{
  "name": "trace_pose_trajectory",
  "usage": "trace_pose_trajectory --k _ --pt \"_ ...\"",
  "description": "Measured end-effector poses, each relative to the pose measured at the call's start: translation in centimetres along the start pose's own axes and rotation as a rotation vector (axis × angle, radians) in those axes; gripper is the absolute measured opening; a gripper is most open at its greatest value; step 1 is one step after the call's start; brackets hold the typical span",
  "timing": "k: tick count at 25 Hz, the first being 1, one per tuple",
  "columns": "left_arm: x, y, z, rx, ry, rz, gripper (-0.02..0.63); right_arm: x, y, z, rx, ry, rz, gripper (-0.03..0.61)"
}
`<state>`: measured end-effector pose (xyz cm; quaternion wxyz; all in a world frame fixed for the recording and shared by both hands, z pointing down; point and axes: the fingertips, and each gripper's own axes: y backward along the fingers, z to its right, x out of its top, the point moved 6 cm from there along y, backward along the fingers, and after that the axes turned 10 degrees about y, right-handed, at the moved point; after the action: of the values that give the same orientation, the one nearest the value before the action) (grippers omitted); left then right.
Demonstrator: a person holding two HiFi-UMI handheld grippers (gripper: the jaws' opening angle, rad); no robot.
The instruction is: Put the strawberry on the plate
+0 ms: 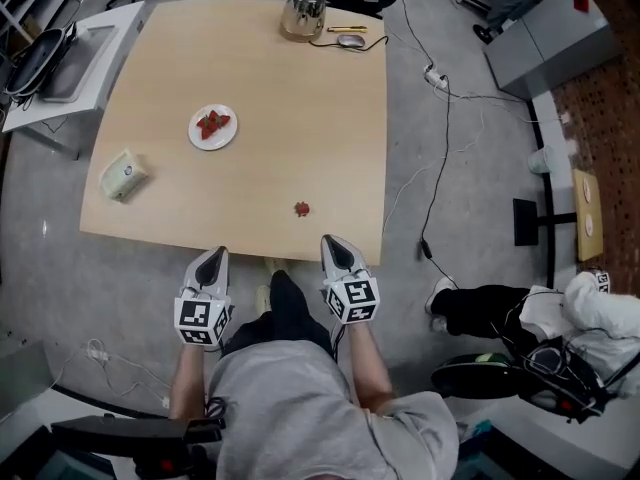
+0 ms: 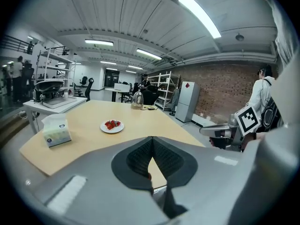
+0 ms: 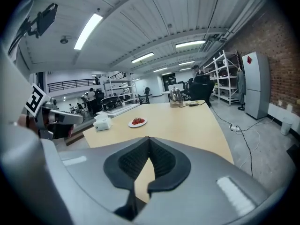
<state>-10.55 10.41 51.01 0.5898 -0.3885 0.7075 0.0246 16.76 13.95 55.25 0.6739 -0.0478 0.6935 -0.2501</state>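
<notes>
Small items [image 1: 348,36] beside the kettle [image 1: 303,10], indistinct.

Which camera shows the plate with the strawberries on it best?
The head view: it looks down on the whole plate, round rim and strawberries clear. Both gripper views show it from low across the table, flattened to a thin oval.

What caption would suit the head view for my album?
Jaws shut, left gripper and right gripper at the table edge; a loose strawberry lies apart from the plate.
</notes>
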Motion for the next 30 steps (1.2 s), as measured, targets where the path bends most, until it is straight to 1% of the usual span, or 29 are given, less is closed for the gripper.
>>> trace_pose_trajectory --k 2,5,7,15,21,23,26,30 --pt "-0.2 -1.3 -0.6 0.005 0.007 -0.022 0.020 -0.4 -1.5 0.7 0.006 -0.006 -0.021 0.006" --pt "0.0 -4.7 -0.7 0.016 0.025 -0.054 0.020 -1.0 -4.5 3.6 0.021 -0.016 -0.057 0.006" --pt "-0.2 -5.6 -0.6 0.024 0.036 -0.072 0.020 -1.6 -5.7 4.5 0.032 -0.022 -0.078 0.006" --pt "-0.5 -7.4 -1.0 0.056 0.083 -0.118 0.020 -3.9 -9.6 5.5 0.096 -0.004 -0.206 0.007" --pt "-1.1 -7.2 -2.5 0.077 0.114 -0.132 0.020 -5.5 -11.6 4.6 0.127 -0.008 -0.271 0.009" --pt "-1.5 -7.3 -2.7 0.084 0.122 -0.136 0.020 -6.0 -12.2 4.6 0.142 -0.010 -0.287 0.042" --pt "-1.8 -7.4 -2.8 0.092 0.131 -0.141 0.020 -6.4 -12.9 4.6 0.152 -0.011 -0.302 0.063" --pt "-1.9 -7.6 -3.2 0.106 0.148 -0.146 0.020 -6.6 -14.0 4.9 0.163 -0.002 -0.320 0.110"
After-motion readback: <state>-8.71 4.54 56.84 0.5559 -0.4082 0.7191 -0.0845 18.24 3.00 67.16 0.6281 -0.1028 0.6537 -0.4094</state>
